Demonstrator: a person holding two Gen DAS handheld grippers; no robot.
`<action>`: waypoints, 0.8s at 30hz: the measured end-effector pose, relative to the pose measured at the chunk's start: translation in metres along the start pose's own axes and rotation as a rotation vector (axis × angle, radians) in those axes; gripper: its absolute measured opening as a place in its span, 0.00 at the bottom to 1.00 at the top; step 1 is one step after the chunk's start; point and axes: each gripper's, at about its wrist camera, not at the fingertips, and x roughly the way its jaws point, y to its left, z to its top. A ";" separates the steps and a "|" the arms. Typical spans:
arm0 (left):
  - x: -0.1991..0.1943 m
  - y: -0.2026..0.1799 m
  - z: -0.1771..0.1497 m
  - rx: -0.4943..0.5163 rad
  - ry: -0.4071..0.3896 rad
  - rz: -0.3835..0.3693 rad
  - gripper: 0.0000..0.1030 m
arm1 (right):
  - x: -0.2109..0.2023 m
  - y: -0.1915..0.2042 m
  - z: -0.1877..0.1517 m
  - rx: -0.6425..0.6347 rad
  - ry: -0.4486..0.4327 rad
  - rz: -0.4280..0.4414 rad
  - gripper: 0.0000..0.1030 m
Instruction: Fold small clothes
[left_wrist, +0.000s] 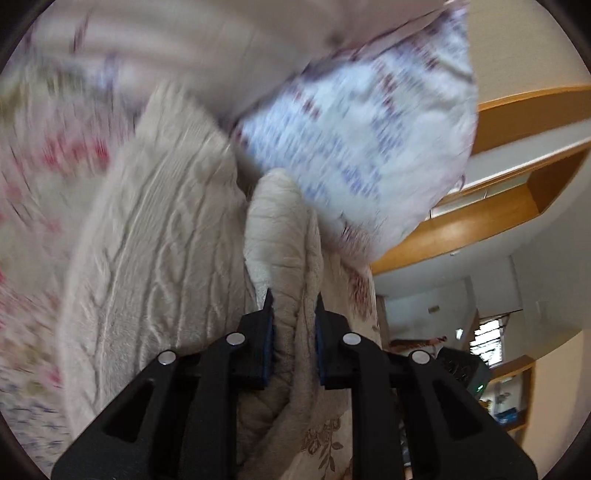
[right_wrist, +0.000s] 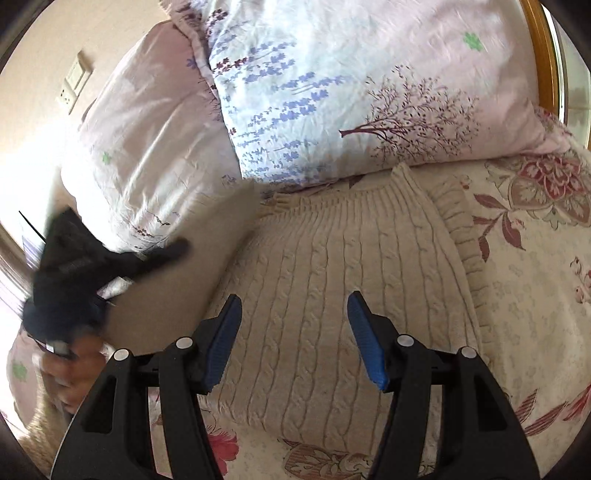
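I am clamping my left gripper (left_wrist: 294, 306) on a bunched fold of the cream cable-knit sweater (left_wrist: 159, 236). The fabric is filling the narrow gap between the two blue-padded fingers (left_wrist: 269, 325), and a thick roll of it is standing up past the fingertips. In the left wrist view the rest of the sweater is spreading away to the left of the claw, its cable pattern showing clearly, while the floral bedspread (left_wrist: 33, 177) around it is blurring. Just beyond the held fold, a pillow with a lavender print (left_wrist: 365, 147) is filling the upper middle of that view, and a wooden shelf (left_wrist: 517, 122) is showing to the right of it.

My right gripper (right_wrist: 293, 301) is hovering with its jaws spread wide apart, holding nothing. Its blue pads (right_wrist: 365, 339) are framing the body of the sweater (right_wrist: 332, 280), which is lying flat on the bedspread (right_wrist: 528, 295) with its ribbed neck pointing toward the pillows. I cannot tell whether the fingertips are touching the knit or floating just above it.

In the right wrist view my left gripper (right_wrist: 166, 253) is appearing as a dark blur at the left, carrying a raised flap of the sweater near the pale pink pillow (right_wrist: 140, 147). The lavender pillow (right_wrist: 295, 92) is lying just beyond the sweater's neck.
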 end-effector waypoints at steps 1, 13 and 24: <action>0.000 0.001 0.000 -0.003 -0.002 -0.014 0.18 | 0.000 -0.002 0.001 0.011 0.004 0.012 0.60; -0.079 -0.005 0.009 0.232 -0.131 0.288 0.59 | 0.026 -0.001 0.022 0.198 0.127 0.228 0.59; -0.052 -0.005 -0.021 0.478 -0.052 0.573 0.71 | 0.058 0.010 0.019 0.201 0.196 0.208 0.44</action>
